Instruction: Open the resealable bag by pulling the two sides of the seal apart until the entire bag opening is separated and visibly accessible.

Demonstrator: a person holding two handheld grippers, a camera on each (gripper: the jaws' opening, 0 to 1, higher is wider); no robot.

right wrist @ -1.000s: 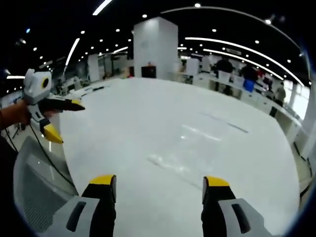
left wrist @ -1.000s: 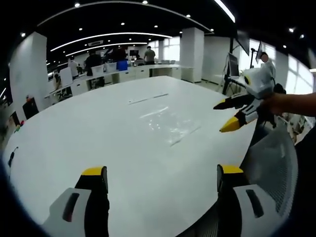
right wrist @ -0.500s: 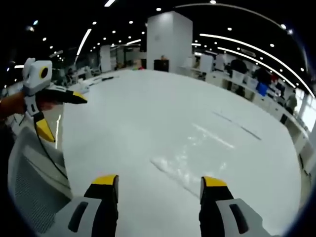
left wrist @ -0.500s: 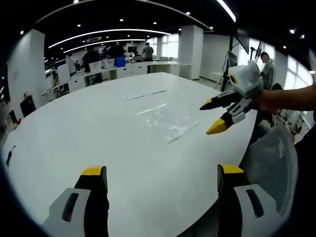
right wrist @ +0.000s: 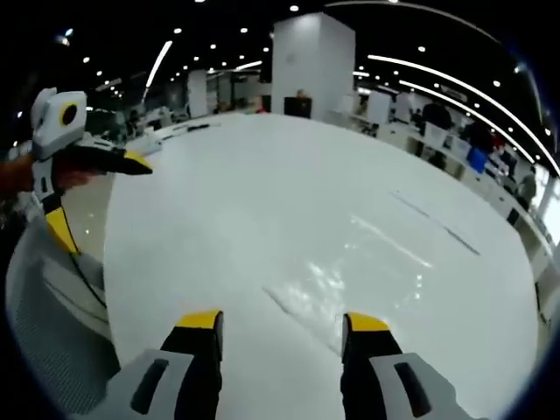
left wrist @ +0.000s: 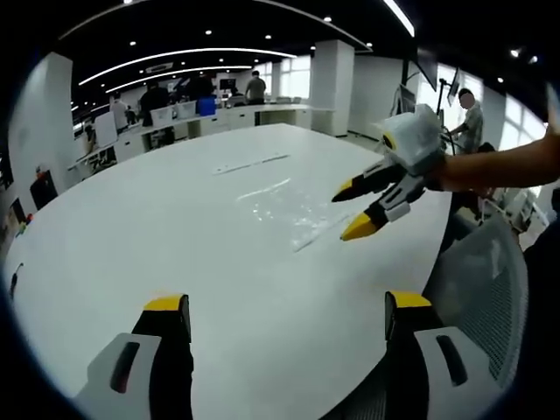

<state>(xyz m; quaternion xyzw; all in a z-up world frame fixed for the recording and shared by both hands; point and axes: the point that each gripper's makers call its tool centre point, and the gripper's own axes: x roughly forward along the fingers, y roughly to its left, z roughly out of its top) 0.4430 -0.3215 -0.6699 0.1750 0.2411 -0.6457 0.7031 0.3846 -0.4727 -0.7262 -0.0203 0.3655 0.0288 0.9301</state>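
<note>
While flat, bag [right wrist: 337, 284] seal edge toward right gripper [right wrist: 280, 325]

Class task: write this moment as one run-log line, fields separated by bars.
bag: flat on white table, untouched, seal not parted | right tool: open, above bag | left tool: open, empty

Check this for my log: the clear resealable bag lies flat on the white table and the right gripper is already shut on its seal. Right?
Not quite. The right gripper is open and holds nothing, its jaws apart just short of the resealable bag, as the right gripper view shows. The bag does lie flat on the white table.
</note>
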